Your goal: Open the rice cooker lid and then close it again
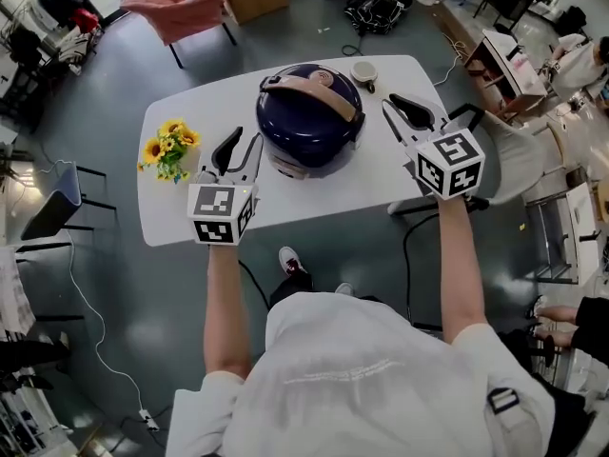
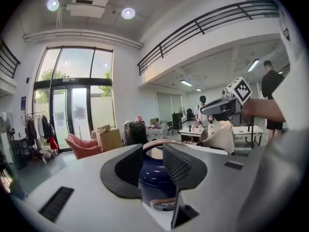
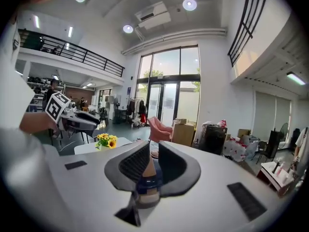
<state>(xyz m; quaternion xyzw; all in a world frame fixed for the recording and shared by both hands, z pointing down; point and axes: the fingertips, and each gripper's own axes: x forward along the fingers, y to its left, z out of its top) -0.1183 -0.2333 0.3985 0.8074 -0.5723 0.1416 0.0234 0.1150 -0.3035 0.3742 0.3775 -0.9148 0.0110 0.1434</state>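
Two empty grippers hang by the round dark-blue rice cooker (image 1: 309, 122): left gripper (image 1: 244, 142) spread wide, right gripper (image 1: 388, 104) nearly shut. A hard poke might slide it away.

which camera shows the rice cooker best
The head view: the whole rice cooker shows from above on the white table, lid down, handle across the top. The left gripper view shows only part of its blue body between the jaws. The right gripper view shows just a thin slice.
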